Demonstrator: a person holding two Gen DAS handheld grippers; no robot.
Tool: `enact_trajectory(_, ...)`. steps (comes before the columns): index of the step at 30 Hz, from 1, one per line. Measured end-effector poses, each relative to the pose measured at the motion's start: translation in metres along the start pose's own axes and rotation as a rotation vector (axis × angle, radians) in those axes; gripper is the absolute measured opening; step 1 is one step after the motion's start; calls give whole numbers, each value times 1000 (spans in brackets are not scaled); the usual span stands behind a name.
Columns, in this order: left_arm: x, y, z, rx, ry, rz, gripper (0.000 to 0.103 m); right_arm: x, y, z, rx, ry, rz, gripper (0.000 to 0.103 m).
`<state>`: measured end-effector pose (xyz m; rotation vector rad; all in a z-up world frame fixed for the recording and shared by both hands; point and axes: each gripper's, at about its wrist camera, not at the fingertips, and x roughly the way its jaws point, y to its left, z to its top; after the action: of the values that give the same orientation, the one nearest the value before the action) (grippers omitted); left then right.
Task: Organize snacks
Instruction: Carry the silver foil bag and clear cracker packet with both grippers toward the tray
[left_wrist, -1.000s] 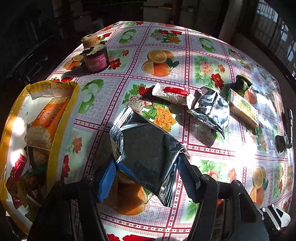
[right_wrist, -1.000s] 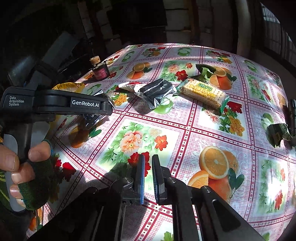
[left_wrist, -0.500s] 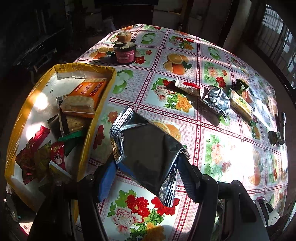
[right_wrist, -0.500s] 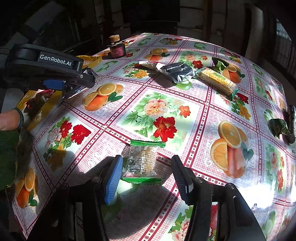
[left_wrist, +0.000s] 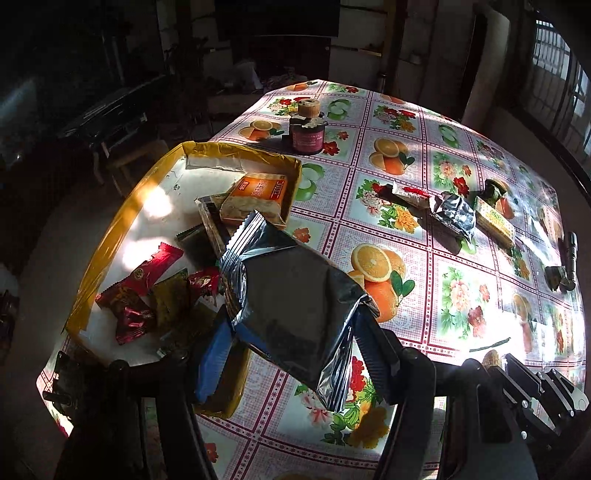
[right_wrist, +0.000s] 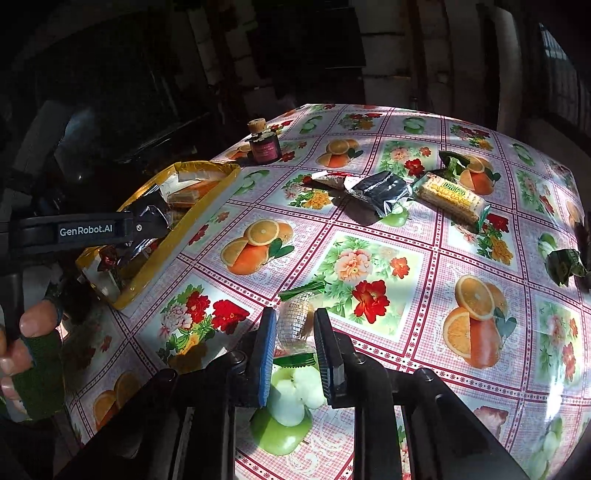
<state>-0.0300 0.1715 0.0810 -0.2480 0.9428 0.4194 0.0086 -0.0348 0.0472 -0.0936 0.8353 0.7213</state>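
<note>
My left gripper is shut on a silver foil snack bag and holds it above the near right corner of the yellow-rimmed box. The box holds an orange packet, red candy wrappers and other snacks. My right gripper is shut on a small clear corn snack packet with green ends, just above the table. In the right wrist view the left gripper hangs over the box.
On the flowered tablecloth lie a red-white bar, a second silver bag, a yellow-green cracker pack and a green wrapper. A corked dark jar stands at the far side. A dark torch lies at the right edge.
My left gripper carried the silver bag left, over the box corner. My right gripper closed on the corn packet and lifted it slightly.
</note>
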Motion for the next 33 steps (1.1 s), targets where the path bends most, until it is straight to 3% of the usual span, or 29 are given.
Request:
enact_trajectory(19, -22, 59, -11, -57, -56, 125, 64, 10, 63, 27, -37, -25, 210, 23)
enact_trajectory(33, -17, 91, -7, -111, -53, 155, 64, 41, 109, 44, -74, 10, 322, 23)
